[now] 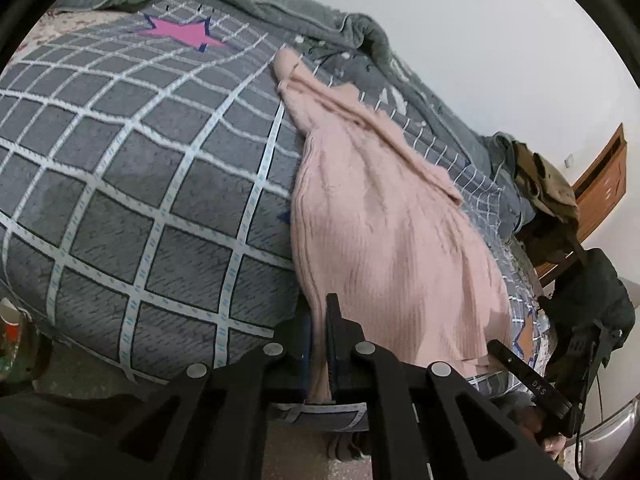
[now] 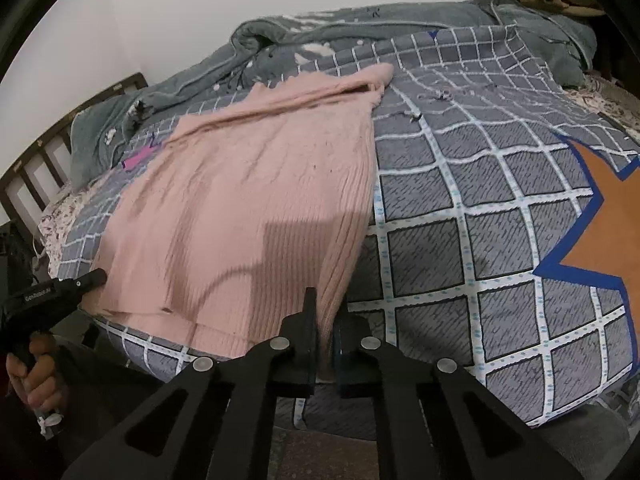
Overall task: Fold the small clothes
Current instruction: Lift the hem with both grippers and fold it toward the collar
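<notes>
Left-wrist footage looks steeply down along the left gripper, whose jaws are clenched on the near hem of a pink knit garment, the ribbed edge pinched between the black fingers just past the bed's near edge. From this hem the garment runs away across the grey checked bedspread to a bunched far end close to the rumpled grey-green blanket. Off the other hem corner, the right gripper shows from the side, its black body reaching in to the fabric with fingers of the person's hand wrapped below it. Only this view shows a pink star printed beyond the garment and a wooden panel against the wall. Right-wrist footage, tilted down likewise, has the right gripper closed on the hem's opposite corner, fabric squeezed between its jaws. Here the garment lies broad and mostly flat, and the left gripper touches its far hem corner, gripped by the person's hand. Only this view shows an orange star beside the garment and a dark slatted bed frame behind it.
</notes>
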Motion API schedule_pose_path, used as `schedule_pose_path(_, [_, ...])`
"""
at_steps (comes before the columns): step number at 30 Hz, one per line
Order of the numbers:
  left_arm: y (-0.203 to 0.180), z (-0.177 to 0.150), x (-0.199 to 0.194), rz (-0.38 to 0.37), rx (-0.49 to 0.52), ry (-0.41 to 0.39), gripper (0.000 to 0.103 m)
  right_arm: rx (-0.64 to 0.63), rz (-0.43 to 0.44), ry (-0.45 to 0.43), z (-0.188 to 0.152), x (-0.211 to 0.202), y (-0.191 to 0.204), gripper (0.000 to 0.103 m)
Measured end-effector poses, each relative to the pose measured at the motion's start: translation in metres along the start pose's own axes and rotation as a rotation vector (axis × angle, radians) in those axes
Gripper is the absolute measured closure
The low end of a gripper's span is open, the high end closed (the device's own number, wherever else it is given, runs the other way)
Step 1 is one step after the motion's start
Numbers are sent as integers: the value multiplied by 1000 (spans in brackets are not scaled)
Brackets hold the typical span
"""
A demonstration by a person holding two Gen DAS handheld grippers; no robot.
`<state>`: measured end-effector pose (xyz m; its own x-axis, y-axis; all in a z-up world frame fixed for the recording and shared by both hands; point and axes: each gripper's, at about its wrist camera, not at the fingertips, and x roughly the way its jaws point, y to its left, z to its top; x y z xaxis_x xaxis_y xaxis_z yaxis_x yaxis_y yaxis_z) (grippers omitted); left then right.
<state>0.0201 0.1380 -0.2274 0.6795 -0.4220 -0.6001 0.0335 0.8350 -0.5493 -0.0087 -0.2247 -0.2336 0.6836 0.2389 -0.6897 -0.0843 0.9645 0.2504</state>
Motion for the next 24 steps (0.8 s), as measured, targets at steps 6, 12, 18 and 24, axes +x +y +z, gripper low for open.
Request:
schedule_pose_path(6, [3, 6, -22, -21, -9, -67, 97, 56, 92, -77, 2, -23, -12, 98])
schedule_pose_path(12, [5, 12, -40, -30, -19, -97, 97, 152, 203, -121, 8, -42, -32, 99])
schedule_pose_path(18, [-1, 15, -50, -21, -6, -103, 97, 177, 235, -126, 13, -50, -35, 99])
schedule_pose_path(24, [-6, 21, -67, -43, -11, -131, 97, 182, 262, -146, 17, -65, -33, 99])
